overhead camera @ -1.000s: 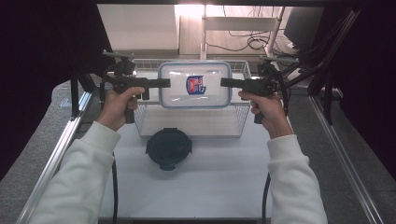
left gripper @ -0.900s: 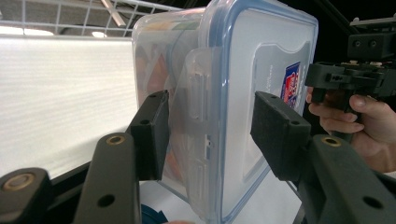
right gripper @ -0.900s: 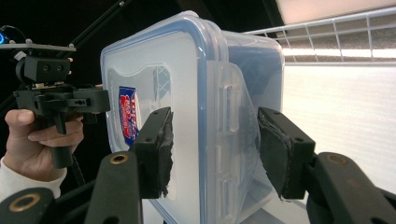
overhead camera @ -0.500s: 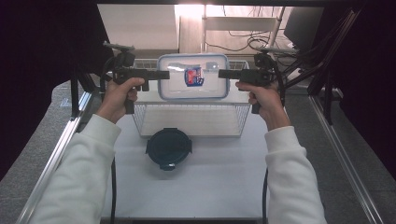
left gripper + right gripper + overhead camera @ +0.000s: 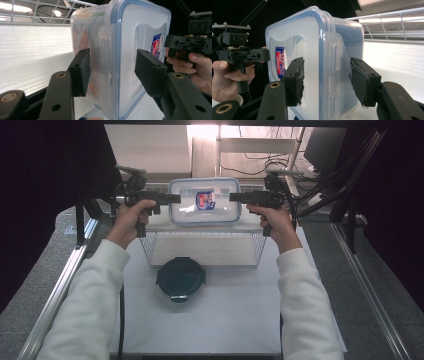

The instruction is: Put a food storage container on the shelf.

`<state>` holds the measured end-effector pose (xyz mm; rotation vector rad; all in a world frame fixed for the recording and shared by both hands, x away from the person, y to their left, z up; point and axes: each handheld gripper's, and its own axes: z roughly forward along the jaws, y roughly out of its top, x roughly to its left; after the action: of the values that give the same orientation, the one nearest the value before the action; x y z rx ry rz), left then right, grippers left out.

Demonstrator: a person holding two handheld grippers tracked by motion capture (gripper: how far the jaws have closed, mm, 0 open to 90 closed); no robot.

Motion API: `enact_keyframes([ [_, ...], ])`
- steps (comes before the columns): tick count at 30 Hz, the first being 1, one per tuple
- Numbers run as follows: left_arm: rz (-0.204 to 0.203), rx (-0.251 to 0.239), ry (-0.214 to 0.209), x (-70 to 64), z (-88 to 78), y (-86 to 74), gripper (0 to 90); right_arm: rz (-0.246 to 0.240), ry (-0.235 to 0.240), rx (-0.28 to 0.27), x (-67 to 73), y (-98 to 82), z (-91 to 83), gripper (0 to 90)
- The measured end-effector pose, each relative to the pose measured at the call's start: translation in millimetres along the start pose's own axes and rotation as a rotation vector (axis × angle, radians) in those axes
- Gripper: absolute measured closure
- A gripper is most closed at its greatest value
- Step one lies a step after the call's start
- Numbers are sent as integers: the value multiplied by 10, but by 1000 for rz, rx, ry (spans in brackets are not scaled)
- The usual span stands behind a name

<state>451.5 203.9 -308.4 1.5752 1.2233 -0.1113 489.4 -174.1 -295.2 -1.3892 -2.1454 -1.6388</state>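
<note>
Two tools, left tool and right tool, clamp the lidded container's opposite ends, sharing its weight above the wire basket.

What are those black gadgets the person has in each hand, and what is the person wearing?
Each hand holds a matt black, pistol-shaped tool: the left gripper and the right gripper. Each ends in two flat-padded jaws on arms with brass-coloured pivot pins, carries a small boxy part on top, and trails a black cable. The person wears white long sleeves.

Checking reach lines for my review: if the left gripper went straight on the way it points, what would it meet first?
The box, already between its jaws: the left gripper points at its latched end. Beyond it, seemingly, the right gripper.
</note>
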Motion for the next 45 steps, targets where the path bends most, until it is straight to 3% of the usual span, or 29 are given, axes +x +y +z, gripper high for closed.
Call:
enact_keyframes([
  [12,-70,-11,-3,111,70,83,475,74,-74,50,9,99,126,413],
  [15,-103,-13,-4,151,99,104,472,133,-93,57,-5,143,167,407],
  [19,-114,-10,-3,171,117,118,466,174,-112,57,-13,170,203,398],
  [23,-138,-9,-2,204,148,137,459,187,-149,58,0,187,250,376],
  [31,-171,-12,-7,266,206,152,438,236,-167,31,-36,182,307,361],
  [35,-185,-9,-9,290,241,146,426,239,-179,32,-46,172,328,345],
  [39,-186,-15,-5,292,259,137,414,262,-184,31,-62,170,332,343],
  [45,-166,-13,6,282,315,108,328,240,-224,44,-11,149,386,263],
])
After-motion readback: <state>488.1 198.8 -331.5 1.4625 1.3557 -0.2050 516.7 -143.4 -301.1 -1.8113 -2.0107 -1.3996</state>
